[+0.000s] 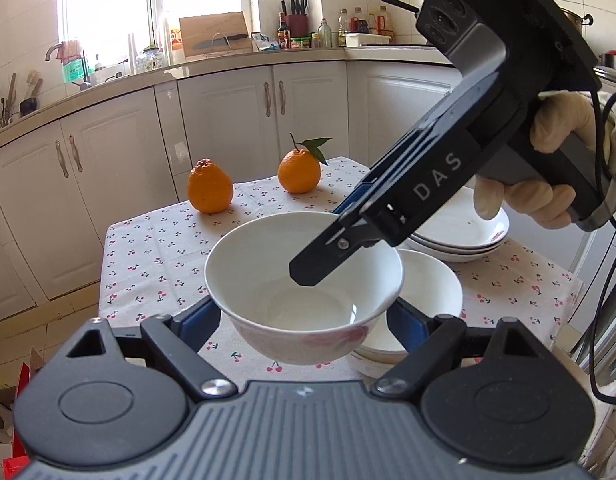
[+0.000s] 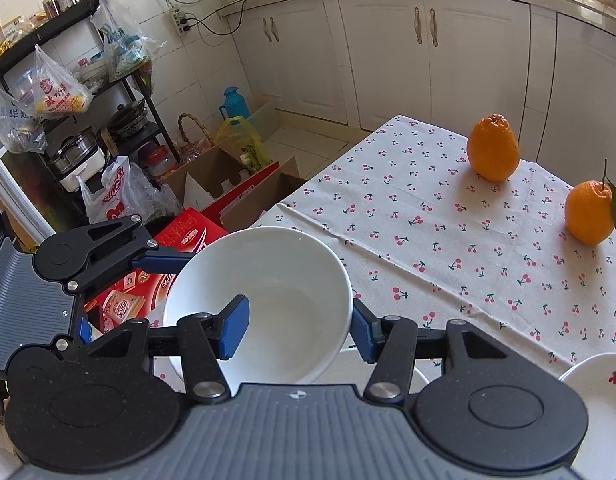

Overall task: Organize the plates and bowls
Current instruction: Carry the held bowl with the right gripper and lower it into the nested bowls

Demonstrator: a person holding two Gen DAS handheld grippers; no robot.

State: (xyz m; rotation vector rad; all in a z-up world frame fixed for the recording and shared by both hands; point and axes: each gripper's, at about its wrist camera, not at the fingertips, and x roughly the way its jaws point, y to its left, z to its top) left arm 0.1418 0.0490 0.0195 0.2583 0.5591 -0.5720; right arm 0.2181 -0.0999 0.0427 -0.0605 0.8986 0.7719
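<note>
A white bowl (image 1: pixel 304 280) with a pink print on its outside is held above the table, over another white bowl (image 1: pixel 431 292). My left gripper (image 1: pixel 304 326) spans its body from both sides, pads against the outer wall. My right gripper (image 2: pixel 298 330) straddles the bowl's rim (image 2: pixel 260 300), one blue pad inside (image 2: pixel 232 332) and one outside; whether it pinches the rim is unclear. In the left wrist view the right gripper (image 1: pixel 387 224) reaches down into the bowl. A stack of white plates (image 1: pixel 463 236) sits at the right.
Two oranges (image 1: pixel 210 186) (image 1: pixel 299 170) stand on the cherry-print tablecloth (image 2: pixel 427 220) toward the far edge. Boxes and bags (image 2: pixel 212 200) crowd the floor left of the table. A metal shelf rack (image 2: pixel 68 120) stands beyond them. White cabinets line the walls.
</note>
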